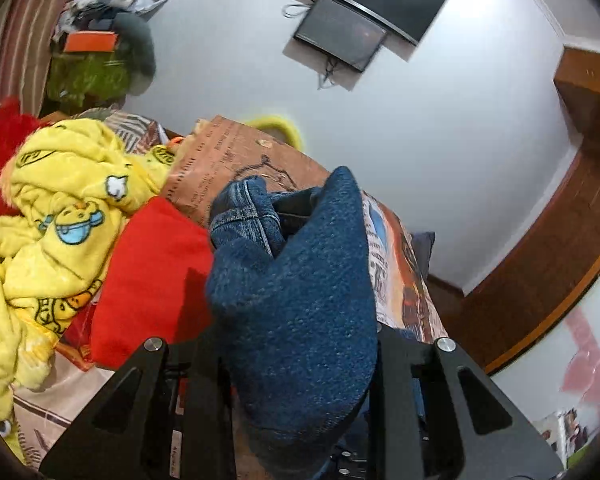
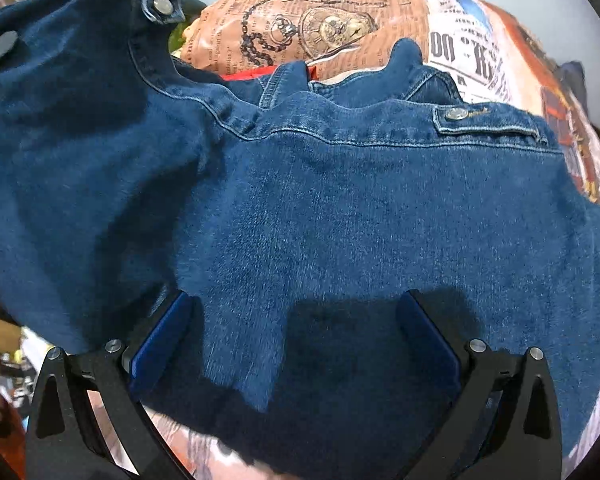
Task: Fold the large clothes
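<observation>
Under my spread right hand-held gripper (image 2: 296, 344) the denim jacket (image 2: 340, 208) lies barely folded, my left hand-held gripper (image 1: 300, 320) pinching its sleeve.

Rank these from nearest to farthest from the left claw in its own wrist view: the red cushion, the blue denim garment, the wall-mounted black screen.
1. Blue denim garment, draped between the left claw's fingers.
2. Red cushion, lying just left of it.
3. Wall-mounted black screen, far off, top centre.

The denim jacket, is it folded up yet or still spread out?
Mostly spread out: the denim jacket lies broad and flat over the bed, one part lifted at the left. The right gripper is open over it.
</observation>
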Demonstrator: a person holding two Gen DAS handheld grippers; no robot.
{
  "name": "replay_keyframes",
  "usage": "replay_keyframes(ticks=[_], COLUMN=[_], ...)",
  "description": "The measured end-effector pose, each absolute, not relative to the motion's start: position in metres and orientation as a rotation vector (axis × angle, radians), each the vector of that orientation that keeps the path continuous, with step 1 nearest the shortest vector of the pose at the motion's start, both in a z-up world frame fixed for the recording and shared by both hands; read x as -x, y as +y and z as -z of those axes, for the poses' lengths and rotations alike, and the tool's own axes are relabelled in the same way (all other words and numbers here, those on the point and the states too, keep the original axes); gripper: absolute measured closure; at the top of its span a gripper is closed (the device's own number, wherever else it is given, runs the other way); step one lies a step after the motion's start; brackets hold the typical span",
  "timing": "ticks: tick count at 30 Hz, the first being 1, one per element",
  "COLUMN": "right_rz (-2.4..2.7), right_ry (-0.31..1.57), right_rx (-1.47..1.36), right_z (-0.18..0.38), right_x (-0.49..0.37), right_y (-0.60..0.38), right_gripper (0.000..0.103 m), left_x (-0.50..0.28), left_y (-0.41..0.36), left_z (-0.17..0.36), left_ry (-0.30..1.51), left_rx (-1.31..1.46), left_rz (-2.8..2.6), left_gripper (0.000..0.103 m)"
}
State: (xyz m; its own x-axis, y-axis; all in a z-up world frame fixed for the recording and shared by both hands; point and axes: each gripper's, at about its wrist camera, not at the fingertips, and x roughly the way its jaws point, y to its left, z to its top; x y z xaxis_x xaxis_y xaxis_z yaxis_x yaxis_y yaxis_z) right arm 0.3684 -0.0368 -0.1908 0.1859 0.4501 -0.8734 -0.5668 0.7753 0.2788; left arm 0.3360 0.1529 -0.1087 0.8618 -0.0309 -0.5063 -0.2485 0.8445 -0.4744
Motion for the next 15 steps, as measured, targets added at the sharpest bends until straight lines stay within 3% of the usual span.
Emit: replay_keyframes(ticks=[8, 15], right_rz=[-0.609, -0.414], right_ry=[1.110, 1.099], right_rx=[-0.039, -0.099], right_z=[0.153, 0.153], right_x=[-0.371, -0.374], right_y=[-0.128, -0.227], right_gripper=[0.000, 0.000], left_x=[-0.379, -0.423], left_y=[0.099, -0.004], left_z=[0.098, 0.107], left_ry=[0.573, 0.692], left_rx=[0.612, 0.552], left_rz=[0.017, 0.191], left_gripper=[0.080, 0.081])
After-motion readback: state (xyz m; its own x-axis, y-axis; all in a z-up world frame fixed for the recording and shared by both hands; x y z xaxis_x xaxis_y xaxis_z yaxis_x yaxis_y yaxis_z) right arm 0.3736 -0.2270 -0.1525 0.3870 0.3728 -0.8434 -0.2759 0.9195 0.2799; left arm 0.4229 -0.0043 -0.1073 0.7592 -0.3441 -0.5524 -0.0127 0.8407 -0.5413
